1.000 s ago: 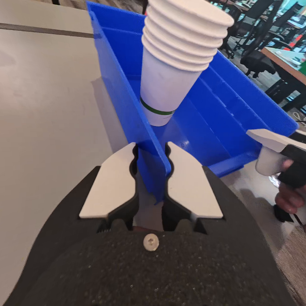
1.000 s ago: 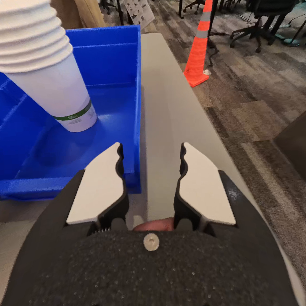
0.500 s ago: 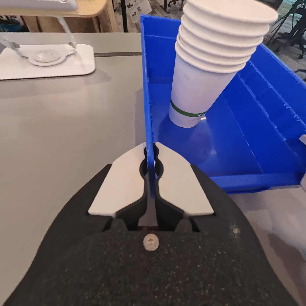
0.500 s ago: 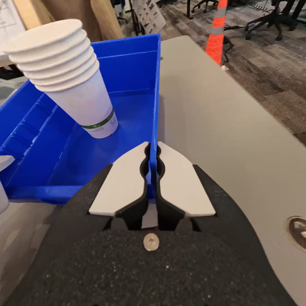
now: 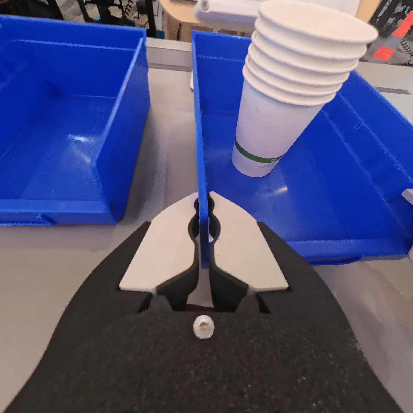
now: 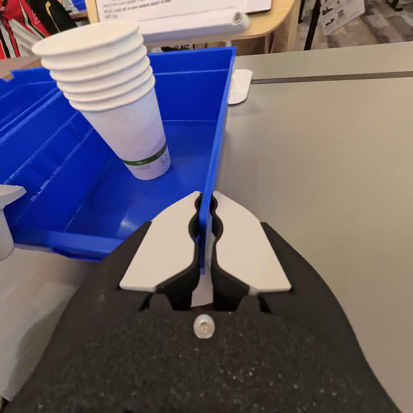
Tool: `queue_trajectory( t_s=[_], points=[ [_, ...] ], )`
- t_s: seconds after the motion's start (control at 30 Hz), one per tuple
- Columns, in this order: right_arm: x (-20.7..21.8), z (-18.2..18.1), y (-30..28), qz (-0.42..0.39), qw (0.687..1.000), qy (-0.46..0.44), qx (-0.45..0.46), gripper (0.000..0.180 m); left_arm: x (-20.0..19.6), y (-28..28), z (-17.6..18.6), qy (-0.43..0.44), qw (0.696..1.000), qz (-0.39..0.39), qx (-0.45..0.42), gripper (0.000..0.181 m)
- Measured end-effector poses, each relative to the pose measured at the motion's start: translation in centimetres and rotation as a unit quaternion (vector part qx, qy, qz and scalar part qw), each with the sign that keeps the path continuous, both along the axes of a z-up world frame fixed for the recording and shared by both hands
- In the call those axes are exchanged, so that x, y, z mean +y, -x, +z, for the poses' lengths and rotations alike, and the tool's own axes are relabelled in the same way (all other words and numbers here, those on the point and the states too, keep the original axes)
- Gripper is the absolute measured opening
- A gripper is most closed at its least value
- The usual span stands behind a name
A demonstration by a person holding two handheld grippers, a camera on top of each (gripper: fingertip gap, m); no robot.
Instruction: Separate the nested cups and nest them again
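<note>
A stack of several nested white paper cups (image 5: pixel 288 89) with a green band near the base stands upright inside a blue bin (image 5: pixel 346 178). It also shows in the right wrist view (image 6: pixel 120 105), in the same bin (image 6: pixel 55 178). My left gripper (image 5: pixel 203 199) is shut on the bin's left side wall. My right gripper (image 6: pixel 206 196) is shut on the bin's right side wall. The tip of the other gripper shows at the right edge of the left wrist view (image 5: pixel 407 196) and at the left edge of the right wrist view (image 6: pixel 6 210).
A second blue bin (image 5: pixel 67 123) with nothing in it sits to the left on the grey table (image 6: pixel 324 178). A white stand base (image 6: pixel 240 87) lies behind the bin, with a wooden table and a white board farther back.
Both grippers closed on the cup bin's side walls. The bin has swung round and now lies next to the second blue bin.
</note>
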State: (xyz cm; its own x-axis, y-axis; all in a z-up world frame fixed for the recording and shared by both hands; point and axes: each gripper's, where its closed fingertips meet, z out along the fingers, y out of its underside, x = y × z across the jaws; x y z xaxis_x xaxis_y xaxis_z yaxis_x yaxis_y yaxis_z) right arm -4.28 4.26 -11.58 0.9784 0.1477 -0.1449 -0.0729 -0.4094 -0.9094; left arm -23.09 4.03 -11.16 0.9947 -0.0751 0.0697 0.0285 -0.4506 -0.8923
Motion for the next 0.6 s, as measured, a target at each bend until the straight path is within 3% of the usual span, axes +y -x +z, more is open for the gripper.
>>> queue_trajectory(
  t_s=[0.13,0.17,0.23,0.33,0.47,0.6],
  points=[
    [0.4,-1.0,0.5,0.011,1.000,-0.001,-0.008,0.006,0.1,0.7,-2.0,0.013,1.000,-0.020,-0.003,0.004],
    [0.3,-1.0,0.4,0.021,1.000,-0.005,-0.004,0.008,0.0,0.6,-2.2,0.011,0.999,-0.035,0.006,0.011],
    [-0.4,-1.1,0.3,0.036,0.999,0.005,0.016,0.039,-0.9,1.0,-2.7,0.018,0.998,-0.054,0.016,0.057],
    [-3.4,0.0,-0.6,0.073,0.997,-0.015,0.011,0.047,-4.3,3.1,-2.6,0.018,0.996,-0.082,-0.007,0.058],
    [-7.5,0.9,-2.2,0.098,0.994,-0.040,0.003,0.034,-6.8,12.8,-0.9,-0.003,0.999,-0.011,-0.033,0.059],
    [-9.1,-0.7,-1.2,0.133,0.990,-0.002,0.034,0.031,-3.1,24.6,0.3,-0.010,0.997,0.070,0.015,0.064]
  ],
)
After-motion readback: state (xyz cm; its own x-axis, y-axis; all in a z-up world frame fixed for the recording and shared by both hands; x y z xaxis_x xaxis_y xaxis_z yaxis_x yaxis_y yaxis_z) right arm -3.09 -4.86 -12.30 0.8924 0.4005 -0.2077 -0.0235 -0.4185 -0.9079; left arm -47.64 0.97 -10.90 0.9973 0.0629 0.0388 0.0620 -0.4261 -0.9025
